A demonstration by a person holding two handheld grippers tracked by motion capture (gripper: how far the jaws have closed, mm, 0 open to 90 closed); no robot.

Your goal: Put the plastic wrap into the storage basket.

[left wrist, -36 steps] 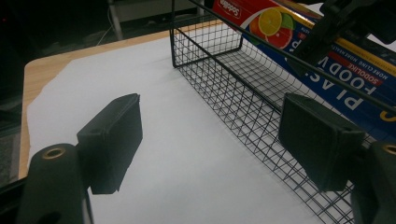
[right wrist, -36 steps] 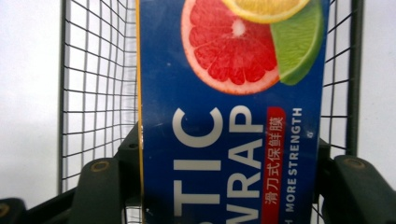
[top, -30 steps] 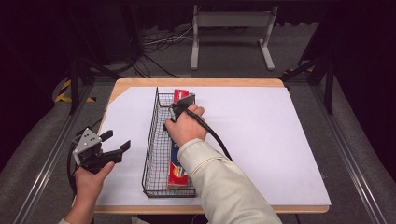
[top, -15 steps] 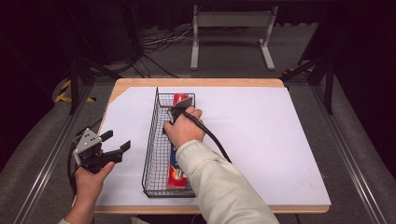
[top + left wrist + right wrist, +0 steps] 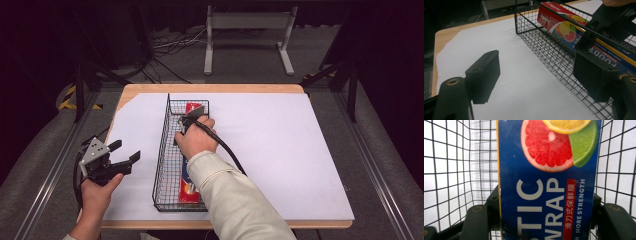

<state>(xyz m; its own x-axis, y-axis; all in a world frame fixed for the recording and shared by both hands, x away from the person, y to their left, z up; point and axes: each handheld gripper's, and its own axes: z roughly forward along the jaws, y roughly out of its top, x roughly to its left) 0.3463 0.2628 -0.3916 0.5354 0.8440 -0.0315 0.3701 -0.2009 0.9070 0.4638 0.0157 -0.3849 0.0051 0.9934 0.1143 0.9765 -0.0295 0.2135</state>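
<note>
Plastic wrap box (image 5: 188,176), long and narrow, red and blue with citrus fruit printed on its face, lies lengthwise in a black wire basket (image 5: 165,150) that sits on the white sheet (image 5: 280,150) covering the table, toward the sheet's left half and running from near the front edge toward the back edge. Right gripper (image 5: 186,124) reaches down into the basket over the box's far half, the person's hand (image 5: 196,141) wrapped around it, cable trailing back over the sleeve. In the right gripper view its jaws stand on either side of the box (image 5: 546,182), one against each long edge, spread about as wide as the box; the pads look to be touching the cardboard, so the box is pinched across its width, with basket mesh (image 5: 456,170) beyond on both sides. Box rests on the basket floor as far as can be told. Left gripper (image 5: 120,159) is held above the sheet's left edge near the front left corner of the table, well apart from the basket, jaws spread wide with nothing between them; in the left gripper view bare sheet (image 5: 524,75) shows in the gap, basket wall (image 5: 549,52) just to one side.
</note>
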